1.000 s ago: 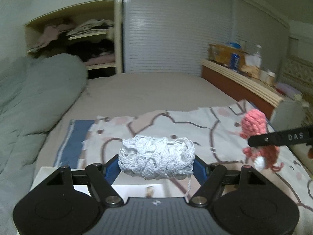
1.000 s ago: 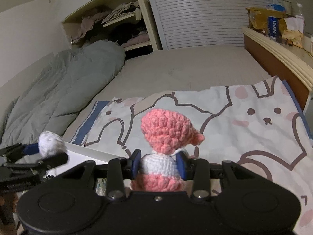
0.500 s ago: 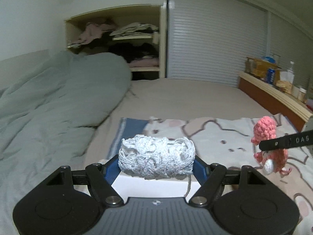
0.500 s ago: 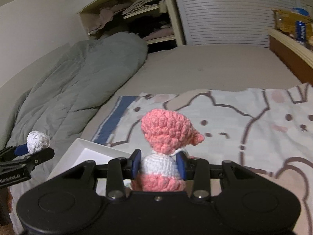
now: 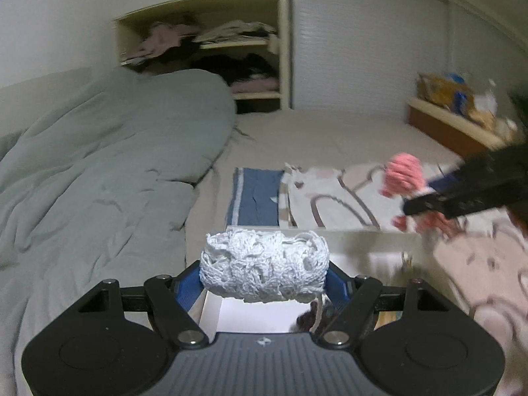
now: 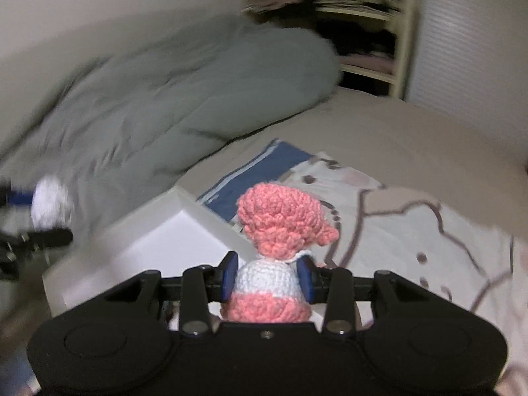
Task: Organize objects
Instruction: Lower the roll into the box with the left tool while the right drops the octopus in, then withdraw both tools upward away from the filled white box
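Observation:
My left gripper (image 5: pixel 264 279) is shut on a roll of white yarn (image 5: pixel 264 267) and holds it above an open white box (image 5: pixel 359 241) on the bed. My right gripper (image 6: pixel 267 279) is shut on a pink and white crochet doll (image 6: pixel 280 221), held over the same white box (image 6: pixel 148 241). In the left wrist view the doll (image 5: pixel 404 175) and the right gripper (image 5: pixel 468 194) hang at the right, beyond the box's far wall. In the right wrist view the yarn (image 6: pixel 51 203) and the left gripper (image 6: pixel 33 231) show blurred at the left edge.
The box lies on a bed with a cartoon-print blanket (image 5: pixel 346 198) and a grey duvet (image 5: pixel 99 171) at the left. An open shelf of clothes (image 5: pixel 214 52) and a slatted door stand behind. A headboard ledge with snacks (image 5: pixel 455 99) runs at the right.
Both grippers have swung left and come in over the white box, each still holding its object. The box now fills more of the right wrist view.

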Demonstrator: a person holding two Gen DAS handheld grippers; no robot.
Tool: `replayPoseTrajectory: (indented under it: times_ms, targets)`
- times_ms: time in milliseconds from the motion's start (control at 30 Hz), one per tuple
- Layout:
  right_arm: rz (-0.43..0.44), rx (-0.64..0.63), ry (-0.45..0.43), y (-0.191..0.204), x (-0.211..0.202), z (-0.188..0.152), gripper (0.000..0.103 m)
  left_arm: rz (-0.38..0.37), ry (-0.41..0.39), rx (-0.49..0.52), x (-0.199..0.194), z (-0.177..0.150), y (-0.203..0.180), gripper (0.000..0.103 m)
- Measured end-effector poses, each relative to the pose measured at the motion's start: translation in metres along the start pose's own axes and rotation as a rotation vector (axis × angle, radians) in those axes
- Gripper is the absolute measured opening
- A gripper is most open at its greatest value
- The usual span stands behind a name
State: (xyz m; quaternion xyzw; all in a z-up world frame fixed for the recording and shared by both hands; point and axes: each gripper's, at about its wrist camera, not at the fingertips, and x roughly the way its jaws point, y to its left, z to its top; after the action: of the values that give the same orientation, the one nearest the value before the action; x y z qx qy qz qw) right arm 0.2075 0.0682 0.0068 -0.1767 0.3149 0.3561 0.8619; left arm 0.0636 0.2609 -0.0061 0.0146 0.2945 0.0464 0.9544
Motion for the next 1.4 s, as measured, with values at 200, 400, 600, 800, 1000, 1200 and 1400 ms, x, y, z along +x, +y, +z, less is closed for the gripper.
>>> replayPoseTrajectory:
  times_ms: [200, 400, 600, 800, 1000, 1200, 1400]
  targets:
    - [0.043, -0.279, 0.062, 0.035, 0.031, 0.003, 0.04, -0.08, 0.05, 0.143, 0.01, -0.016, 0.001, 0.075]
    - [0.094, -0.504, 0.137, 0.065, 0.055, -0.003, 0.04, -0.146, 0.145, 0.255, 0.031, -0.033, 0.003, 0.076]
    - [0.105, -0.557, 0.15, 0.074, 0.07, -0.004, 0.04, -0.165, 0.217, 0.317, 0.049, -0.041, 0.003, 0.076]
    - [0.109, -0.493, 0.097, 0.07, 0.069, -0.003, 0.081, -0.131, 0.226, 0.316, 0.054, -0.043, 0.002, 0.083]
    - [0.131, -0.429, 0.099, 0.064, 0.059, -0.004, 0.081, -0.118, 0.221, 0.314, 0.051, -0.04, -0.002, 0.092]
    - [0.132, -0.382, 0.087, 0.057, 0.048, -0.005, 0.081, -0.104, 0.216, 0.31, 0.043, -0.034, -0.004, 0.094]
    - [0.153, -0.29, 0.051, 0.047, 0.029, -0.003, 0.082, -0.089, 0.19, 0.257, 0.029, -0.024, -0.003, 0.096]
